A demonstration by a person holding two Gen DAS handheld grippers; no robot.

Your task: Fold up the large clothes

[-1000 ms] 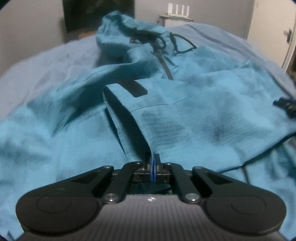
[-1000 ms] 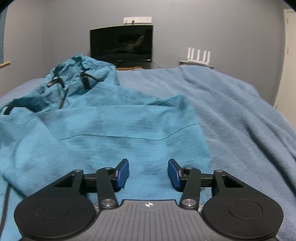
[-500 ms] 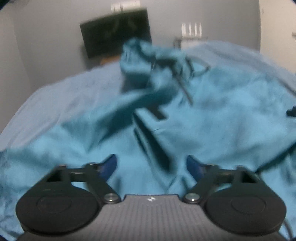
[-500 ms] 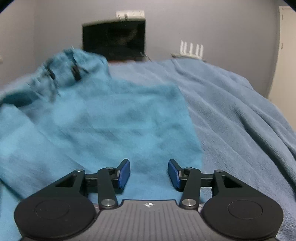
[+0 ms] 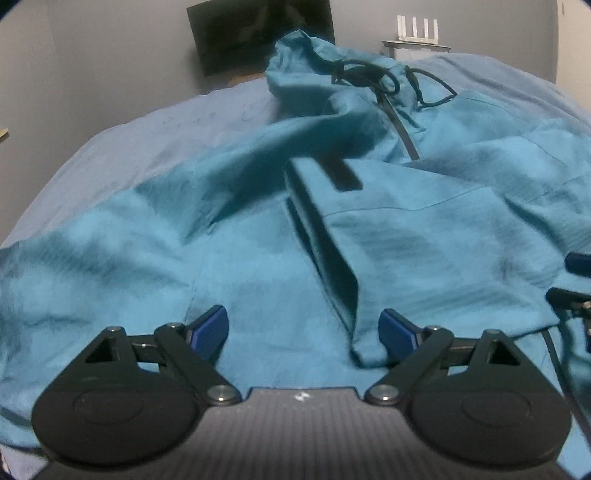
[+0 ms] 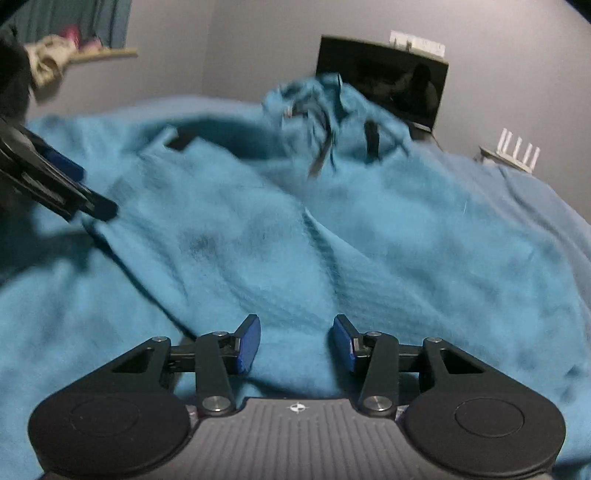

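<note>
A large teal hooded jacket (image 5: 424, 236) lies spread on the bed, with its hood (image 5: 303, 62) and black drawcords at the far end. One sleeve (image 5: 332, 229) is folded across the body, and its black cuff tab (image 5: 343, 173) faces up. My left gripper (image 5: 303, 326) hovers over the sleeve's near end with its jaws opening wide. The cloth lies loose between them, beside the right pad (image 5: 397, 328). My right gripper (image 6: 293, 341) is open just above the jacket's body (image 6: 332, 258), gripping nothing. Each gripper shows at the edge of the other's view.
A pale blue bedspread (image 5: 129, 147) covers the bed under the jacket. A dark screen (image 5: 258, 33) stands against the grey wall behind the hood. A white router (image 5: 417, 29) sits on a small stand to its right. At the far left is a shelf (image 6: 92, 51) with clutter.
My left gripper was shut on the sleeve edge and has opened wide, dropping the cloth. My right gripper has swung left over the jacket and rolled.
</note>
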